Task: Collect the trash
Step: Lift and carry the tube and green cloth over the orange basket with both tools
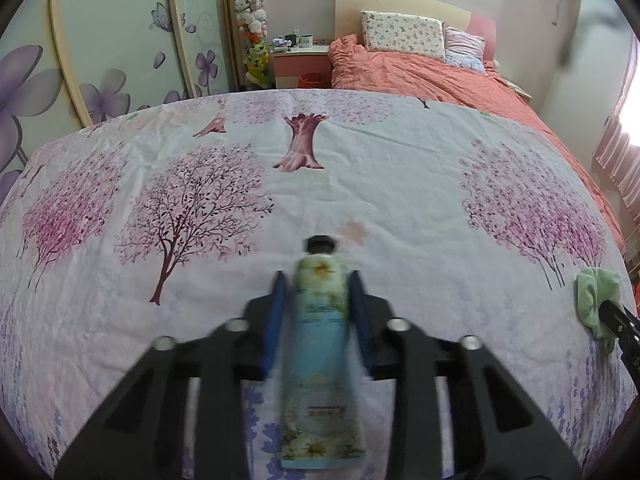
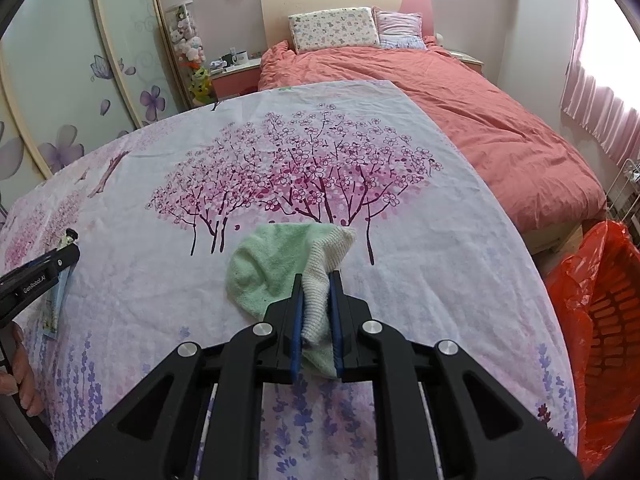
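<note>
A soft tube point(image 1: 320, 360) with a floral print and a black cap lies lengthwise between the blue pads of my left gripper point(image 1: 318, 280), which is shut on its upper part; the view is blurred. From the right wrist view the same tube point(image 2: 56, 304) and left gripper point(image 2: 68, 256) appear at the far left. My right gripper point(image 2: 317, 280) is shut on a green and white sock point(image 2: 272, 264) that rests on the tree-print cloth point(image 2: 280, 140). In the left wrist view the sock point(image 1: 598, 300) shows at the right edge.
A red basket lined with a red plastic bag point(image 2: 600, 300) stands on the floor right of the cloth-covered surface. Beyond lies a bed with a coral duvet point(image 2: 480, 120). A person's hand point(image 2: 20, 360) shows at the left edge.
</note>
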`<state>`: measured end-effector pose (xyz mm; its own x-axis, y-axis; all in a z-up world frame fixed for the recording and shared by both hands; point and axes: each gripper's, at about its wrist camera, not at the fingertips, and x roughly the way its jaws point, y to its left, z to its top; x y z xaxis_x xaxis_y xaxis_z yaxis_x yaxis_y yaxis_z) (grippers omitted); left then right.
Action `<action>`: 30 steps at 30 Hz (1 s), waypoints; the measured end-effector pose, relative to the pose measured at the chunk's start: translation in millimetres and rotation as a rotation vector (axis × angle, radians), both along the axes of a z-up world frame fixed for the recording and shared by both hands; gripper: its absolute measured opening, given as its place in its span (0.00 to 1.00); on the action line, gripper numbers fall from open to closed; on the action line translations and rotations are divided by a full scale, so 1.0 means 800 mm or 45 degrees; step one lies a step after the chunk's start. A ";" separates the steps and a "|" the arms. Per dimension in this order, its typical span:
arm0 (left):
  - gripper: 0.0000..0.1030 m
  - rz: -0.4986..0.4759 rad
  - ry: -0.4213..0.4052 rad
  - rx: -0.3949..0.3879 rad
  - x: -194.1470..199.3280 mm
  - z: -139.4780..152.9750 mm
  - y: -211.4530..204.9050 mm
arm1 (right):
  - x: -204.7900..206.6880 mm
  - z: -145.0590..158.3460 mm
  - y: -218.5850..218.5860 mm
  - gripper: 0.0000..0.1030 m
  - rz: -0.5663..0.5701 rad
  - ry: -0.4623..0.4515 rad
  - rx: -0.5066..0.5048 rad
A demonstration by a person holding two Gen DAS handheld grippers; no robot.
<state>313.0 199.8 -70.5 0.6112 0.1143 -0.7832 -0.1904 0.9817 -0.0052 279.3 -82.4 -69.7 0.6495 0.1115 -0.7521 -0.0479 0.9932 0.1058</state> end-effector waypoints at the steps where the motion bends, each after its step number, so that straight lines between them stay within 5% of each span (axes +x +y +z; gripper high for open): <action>1: 0.27 -0.002 0.000 0.003 0.000 0.000 -0.001 | 0.000 0.000 -0.003 0.10 0.001 0.000 0.021; 13: 0.26 -0.060 -0.059 -0.093 -0.030 0.012 -0.004 | -0.029 0.015 -0.019 0.09 0.023 -0.067 0.122; 30: 0.26 -0.251 -0.210 -0.099 -0.090 0.095 -0.082 | -0.083 0.088 -0.060 0.09 -0.010 -0.236 0.180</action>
